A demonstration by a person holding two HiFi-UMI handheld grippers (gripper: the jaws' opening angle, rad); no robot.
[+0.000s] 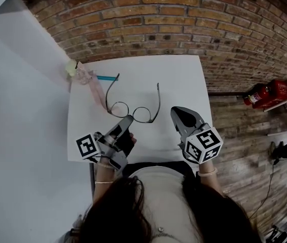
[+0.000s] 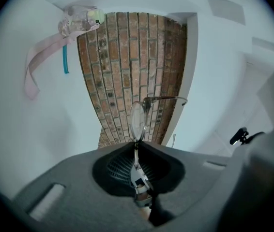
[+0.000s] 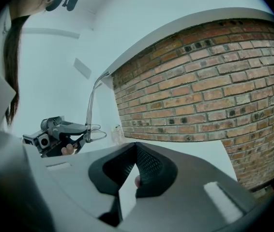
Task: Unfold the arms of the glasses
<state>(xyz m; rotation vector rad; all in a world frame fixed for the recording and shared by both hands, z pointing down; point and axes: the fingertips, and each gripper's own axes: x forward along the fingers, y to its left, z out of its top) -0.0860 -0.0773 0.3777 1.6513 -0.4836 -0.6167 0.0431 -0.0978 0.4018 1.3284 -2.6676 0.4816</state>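
Thin wire-rimmed glasses (image 1: 136, 111) sit over the middle of the white table (image 1: 184, 80), with both arms spread and pointing away toward the brick wall. My left gripper (image 1: 128, 119) is shut on the frame at the near edge, between the lenses. In the left gripper view one lens (image 2: 139, 120) stands edge-on just past the jaw tips of my left gripper (image 2: 136, 144), and one arm (image 2: 166, 99) runs off to the right. My right gripper (image 1: 177, 113) is to the right of the glasses, apart from them. In its own view my right gripper (image 3: 136, 146) has jaws together with nothing held.
A pink strap with a clear object (image 1: 85, 77) and a teal pen (image 1: 107, 78) lie at the table's far left corner. The brick wall (image 1: 184, 19) backs the table. A red fire extinguisher (image 1: 267, 92) rests on the floor to the right.
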